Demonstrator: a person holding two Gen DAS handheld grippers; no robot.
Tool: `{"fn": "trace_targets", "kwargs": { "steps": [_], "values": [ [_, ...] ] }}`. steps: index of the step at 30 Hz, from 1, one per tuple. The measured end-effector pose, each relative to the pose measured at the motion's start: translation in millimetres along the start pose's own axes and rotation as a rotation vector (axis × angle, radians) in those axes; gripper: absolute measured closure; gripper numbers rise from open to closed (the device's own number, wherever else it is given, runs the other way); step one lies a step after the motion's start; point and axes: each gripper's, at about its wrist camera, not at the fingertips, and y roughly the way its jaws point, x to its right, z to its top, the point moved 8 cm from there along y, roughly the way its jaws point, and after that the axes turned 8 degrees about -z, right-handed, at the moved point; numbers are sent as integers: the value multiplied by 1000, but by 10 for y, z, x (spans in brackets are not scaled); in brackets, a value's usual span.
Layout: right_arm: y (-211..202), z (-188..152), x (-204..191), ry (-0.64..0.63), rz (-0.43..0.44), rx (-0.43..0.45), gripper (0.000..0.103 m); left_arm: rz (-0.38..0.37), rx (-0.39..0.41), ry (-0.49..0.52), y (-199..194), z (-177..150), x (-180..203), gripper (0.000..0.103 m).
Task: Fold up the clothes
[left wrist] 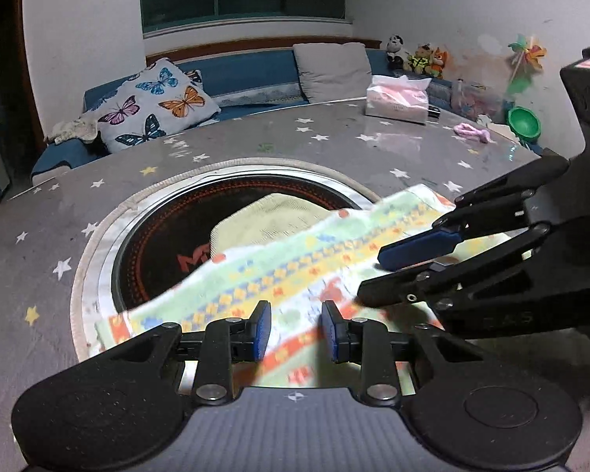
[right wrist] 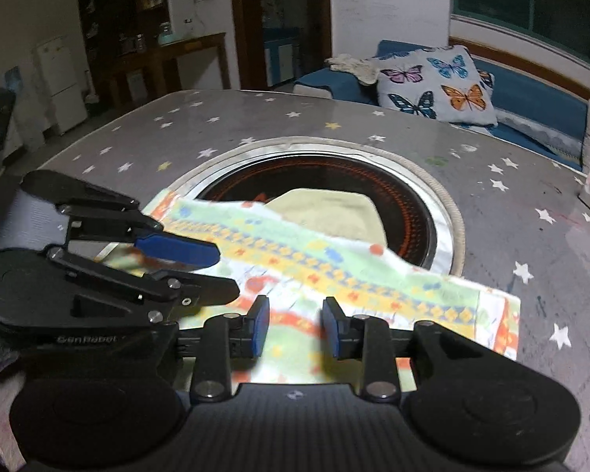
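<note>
A small patterned cloth (left wrist: 279,271) with green, yellow and orange bands lies across the near rim of a round black cooktop (left wrist: 169,236) set in the table. It also shows in the right wrist view (right wrist: 334,275). A pale beige folded cloth (left wrist: 263,216) lies on the cooktop behind it, seen in the right wrist view too (right wrist: 330,212). My left gripper (left wrist: 296,332) is open just above the patterned cloth. My right gripper (right wrist: 296,330) is open above the same cloth. Each gripper shows in the other's view, right one (left wrist: 397,271) and left one (right wrist: 212,271), both with jaws apart.
The table (left wrist: 39,259) has a grey cover with stars. A tissue pack (left wrist: 397,98), a pink item (left wrist: 472,131) and a green bowl (left wrist: 523,122) sit at its far right. A blue sofa with a butterfly pillow (left wrist: 157,106) stands behind.
</note>
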Motion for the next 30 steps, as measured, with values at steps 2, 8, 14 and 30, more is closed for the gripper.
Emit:
{"fn": "trace_targets", "kwargs": {
  "steps": [2, 8, 14, 30],
  "values": [
    [-63, -73, -50, -5, 3, -1, 73, 5, 6, 6, -56, -66, 34, 72],
    [-262, -212, -143, -22, 1, 36, 70, 34, 36, 8, -224, -239, 118, 67],
    [-394, -343, -137, -12, 16, 62, 57, 47, 55, -18, -360, -325, 89, 52],
    [-711, -663, 551, 186, -82, 41, 53, 66, 75, -97, -630, -578, -113, 51]
  ]
}}
